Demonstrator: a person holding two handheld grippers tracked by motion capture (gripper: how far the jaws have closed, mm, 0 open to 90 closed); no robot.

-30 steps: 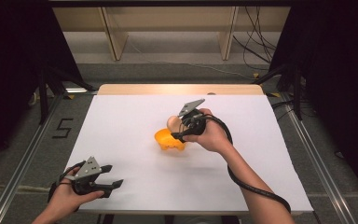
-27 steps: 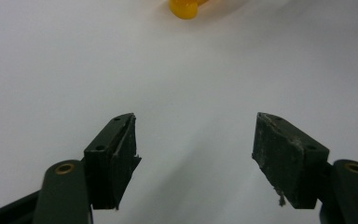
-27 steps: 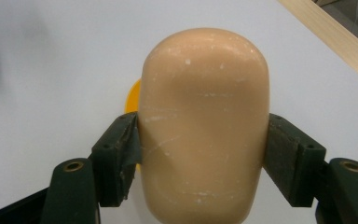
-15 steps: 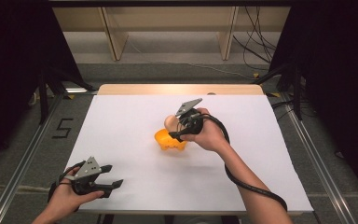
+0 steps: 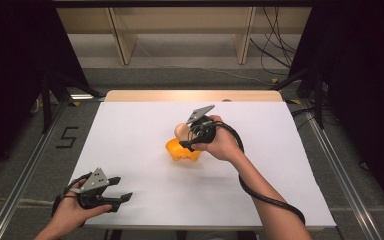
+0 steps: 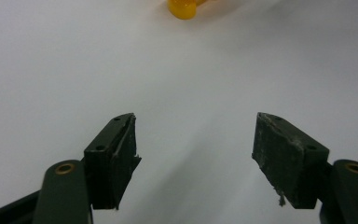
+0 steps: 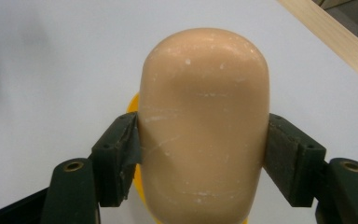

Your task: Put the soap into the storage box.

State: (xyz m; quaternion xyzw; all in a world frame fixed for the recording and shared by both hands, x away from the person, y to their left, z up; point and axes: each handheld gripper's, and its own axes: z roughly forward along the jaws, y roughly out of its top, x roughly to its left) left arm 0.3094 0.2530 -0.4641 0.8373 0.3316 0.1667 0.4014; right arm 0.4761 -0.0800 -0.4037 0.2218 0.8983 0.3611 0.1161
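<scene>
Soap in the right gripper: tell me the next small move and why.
Probably lower it a little toward the orange dish. The right gripper has both pads pressed on the sides of the soap, and the dish shows just beneath and behind it, so the soap seems to be over the dish. The left gripper rests open, apart, near the table's front edge.

Lab, white table (image 5: 130,135), floor cables (image 5: 275,55)

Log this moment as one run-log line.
right gripper: shut on tan soap bar, above orange dish | left gripper: open, idle over white table
</scene>
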